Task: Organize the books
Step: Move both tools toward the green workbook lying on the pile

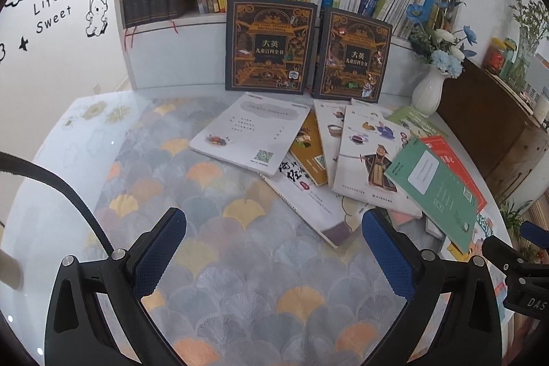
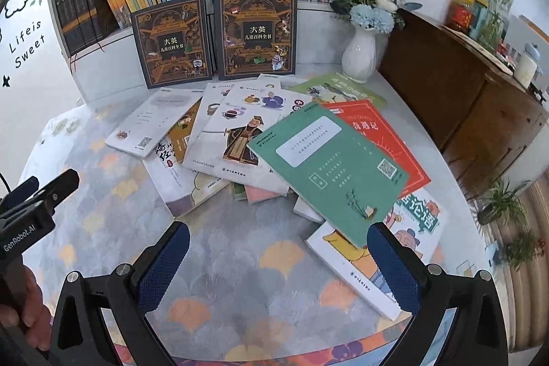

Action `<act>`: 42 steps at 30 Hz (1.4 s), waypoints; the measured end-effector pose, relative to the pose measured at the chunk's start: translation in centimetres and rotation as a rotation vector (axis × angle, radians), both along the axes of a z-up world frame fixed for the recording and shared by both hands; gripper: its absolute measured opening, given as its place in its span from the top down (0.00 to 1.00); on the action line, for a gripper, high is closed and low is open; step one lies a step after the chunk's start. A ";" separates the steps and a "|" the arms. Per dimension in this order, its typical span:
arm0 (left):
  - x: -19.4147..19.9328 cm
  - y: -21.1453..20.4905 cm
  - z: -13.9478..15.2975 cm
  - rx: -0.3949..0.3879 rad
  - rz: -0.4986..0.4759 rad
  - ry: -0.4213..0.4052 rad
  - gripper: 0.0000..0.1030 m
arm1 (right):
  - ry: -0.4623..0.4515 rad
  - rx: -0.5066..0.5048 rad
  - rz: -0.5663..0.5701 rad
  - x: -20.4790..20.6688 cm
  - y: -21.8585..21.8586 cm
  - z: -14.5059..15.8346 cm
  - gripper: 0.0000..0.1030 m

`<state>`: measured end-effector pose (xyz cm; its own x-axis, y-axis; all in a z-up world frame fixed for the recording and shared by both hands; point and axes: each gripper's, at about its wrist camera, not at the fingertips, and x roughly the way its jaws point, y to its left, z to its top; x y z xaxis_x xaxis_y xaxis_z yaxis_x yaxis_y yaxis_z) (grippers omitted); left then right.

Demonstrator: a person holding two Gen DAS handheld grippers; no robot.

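Over the patterned table (image 1: 212,263), left gripper (image 1: 274,259) and right gripper (image 2: 278,266) hover level, fingers spread, empty.

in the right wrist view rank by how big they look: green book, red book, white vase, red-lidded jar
Largest to smallest, as they look:
1. green book, nearest and on top of the pile
2. red book, partly covered by the green one, so its true rank is unsure
3. white vase
4. red-lidded jar, farthest away

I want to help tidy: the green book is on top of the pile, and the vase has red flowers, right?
Not quite. The green book does lie on top of the pile, but the white vase holds blue and white flowers, not red ones. The right wrist view shows this.
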<state>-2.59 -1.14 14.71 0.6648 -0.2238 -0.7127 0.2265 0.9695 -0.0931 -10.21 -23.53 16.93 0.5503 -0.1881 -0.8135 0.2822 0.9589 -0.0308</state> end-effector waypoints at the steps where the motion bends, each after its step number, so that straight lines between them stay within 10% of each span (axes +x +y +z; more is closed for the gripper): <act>1: -0.1 -0.1 0.0 -0.001 -0.004 0.003 0.01 | 0.004 0.005 -0.004 0.0 0.0 -0.1 0.00; 42: -1.1 -16.5 -1.6 0.078 0.133 0.092 0.01 | 0.007 0.091 0.227 3.6 -15.3 -1.6 0.00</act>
<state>-3.68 -17.68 13.10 0.6161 -0.0804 -0.7835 0.0901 0.9954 -0.0312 -6.64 -38.85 15.36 0.5642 0.0137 -0.8255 0.0595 0.9966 0.0572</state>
